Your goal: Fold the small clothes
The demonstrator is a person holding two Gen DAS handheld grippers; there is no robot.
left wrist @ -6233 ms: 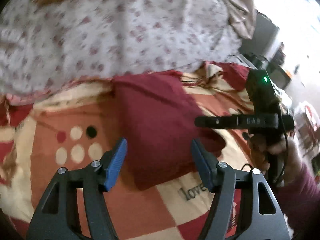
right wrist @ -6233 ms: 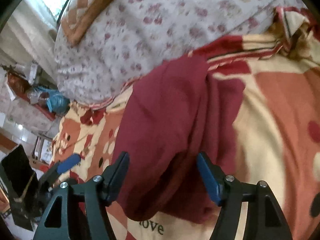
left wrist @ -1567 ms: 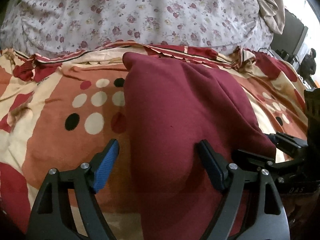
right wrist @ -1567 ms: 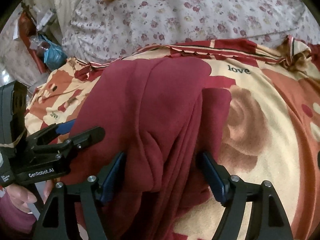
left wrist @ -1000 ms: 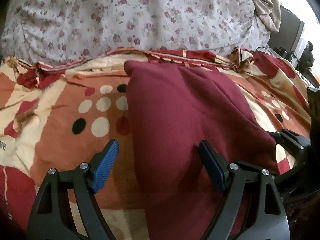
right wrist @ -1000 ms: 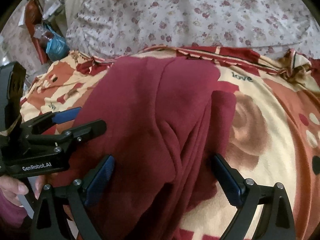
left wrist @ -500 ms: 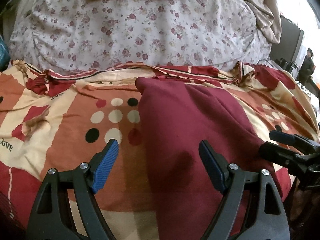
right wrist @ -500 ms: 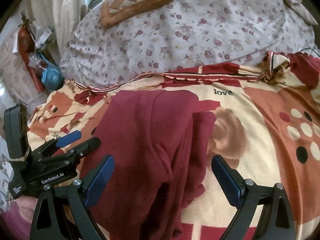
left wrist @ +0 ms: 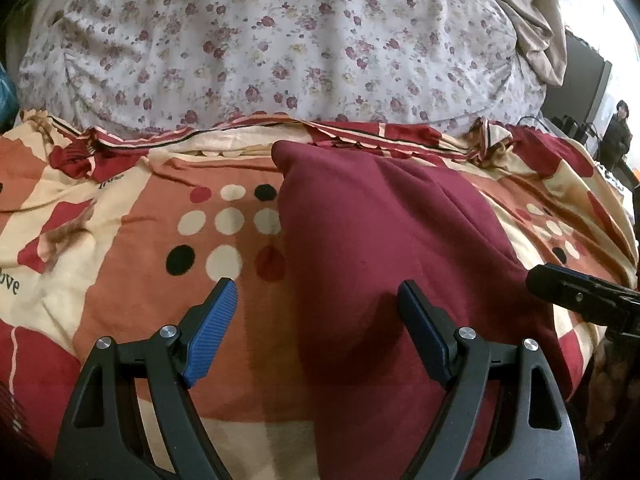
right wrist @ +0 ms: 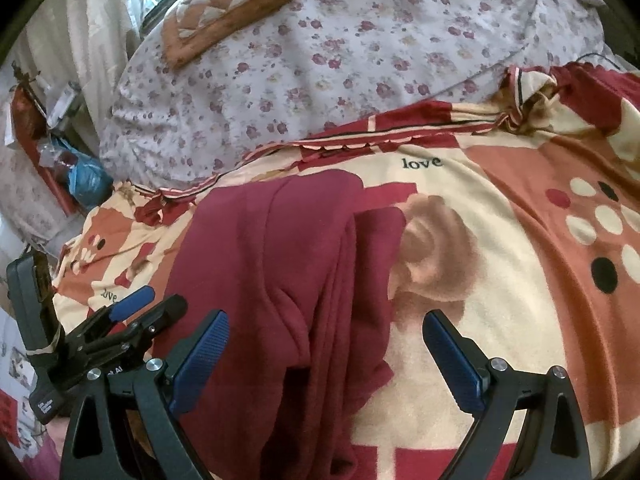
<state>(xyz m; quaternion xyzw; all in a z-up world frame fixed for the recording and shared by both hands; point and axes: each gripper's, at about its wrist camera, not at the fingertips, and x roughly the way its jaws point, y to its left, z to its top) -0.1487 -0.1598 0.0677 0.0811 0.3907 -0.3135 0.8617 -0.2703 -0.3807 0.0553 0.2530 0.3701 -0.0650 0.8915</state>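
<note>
Right wrist view alone shows the layered edge of the folded maroon garment (right wrist: 280, 280); blanket (right wrist: 500, 280) lies bare beside it. Left tongs (left wrist: 316, 320) and right tongs (right wrist: 324, 344) gape wide, holding nothing.

The folded garment (left wrist: 380, 264) is lying on the blanket (left wrist: 120, 280) directly before me, stretching toward twelve o'clock. My left gripper (left wrist: 316, 320) is hovering over its near edge at six, one finger above the blanket at seven, the other above the garment at five. My right gripper (right wrist: 324, 356) is sitting over the garment's opposite side. Behind the blanket, at twelve, the quilt (left wrist: 280, 48) is piling up, with a cushion (right wrist: 228, 8) lying on it.
</note>
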